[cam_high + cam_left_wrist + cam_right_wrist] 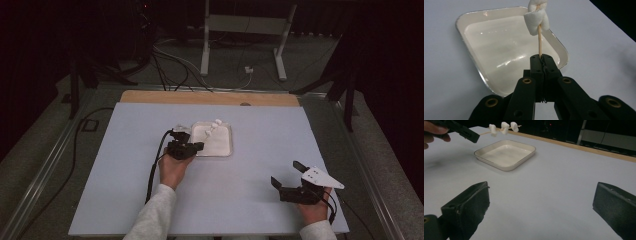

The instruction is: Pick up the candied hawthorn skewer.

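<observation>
A: What are the left tongs (pixel 541 58) doing?
B: They are clamped tight on the lower end of a thin wooden skewer (pixel 539 41). White marshmallows (pixel 537 18) are threaded on its far end.
A: Where is the skewer?
B: It is in the air over the near-left part of a shallow white tray (pixel 471 57). In the right gripper view the marshmallows (pixel 505 127) hang clear above the tray (pixel 506 162), not touching it.
A: And the right tongs (pixel 541 207)?
B: Their jaws are spread wide with nothing between them. They rest low over the pale tabletop (pixel 260 150) at the near right, well apart from the tray.
A: Anything in the tray?
B: Its glossy floor looks bare
</observation>
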A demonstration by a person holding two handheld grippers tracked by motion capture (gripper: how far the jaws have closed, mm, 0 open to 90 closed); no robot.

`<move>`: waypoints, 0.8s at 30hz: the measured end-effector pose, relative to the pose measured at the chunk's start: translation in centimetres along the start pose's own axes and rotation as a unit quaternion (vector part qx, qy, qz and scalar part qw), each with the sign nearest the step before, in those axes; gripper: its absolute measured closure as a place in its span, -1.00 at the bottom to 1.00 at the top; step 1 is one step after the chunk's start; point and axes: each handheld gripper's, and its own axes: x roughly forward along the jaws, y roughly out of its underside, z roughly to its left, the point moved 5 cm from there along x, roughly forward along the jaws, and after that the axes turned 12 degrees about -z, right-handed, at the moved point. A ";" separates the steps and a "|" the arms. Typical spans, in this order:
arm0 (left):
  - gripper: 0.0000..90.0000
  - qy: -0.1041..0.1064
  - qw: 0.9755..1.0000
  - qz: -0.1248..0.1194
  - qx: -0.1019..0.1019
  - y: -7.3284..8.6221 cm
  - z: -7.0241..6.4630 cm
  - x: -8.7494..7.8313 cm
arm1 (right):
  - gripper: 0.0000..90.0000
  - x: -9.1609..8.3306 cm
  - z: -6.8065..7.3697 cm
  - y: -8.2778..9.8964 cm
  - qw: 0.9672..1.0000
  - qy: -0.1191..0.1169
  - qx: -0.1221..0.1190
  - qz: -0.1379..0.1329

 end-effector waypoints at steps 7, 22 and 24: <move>1.00 0.002 1.000 -0.012 0.005 0.0 0.3 -1.6 | -0.97 0.1 0.1 0.0 1.000 0.001 0.002 0.000; 1.00 0.016 0.999 -0.034 0.024 1.0 0.0 -4.6 | -0.97 1.0 0.4 -0.3 1.000 -0.012 0.021 0.000; 1.00 0.019 0.999 -0.039 0.029 1.1 -0.1 -5.1 | -0.97 1.1 0.5 -0.5 1.000 -0.013 0.019 -0.001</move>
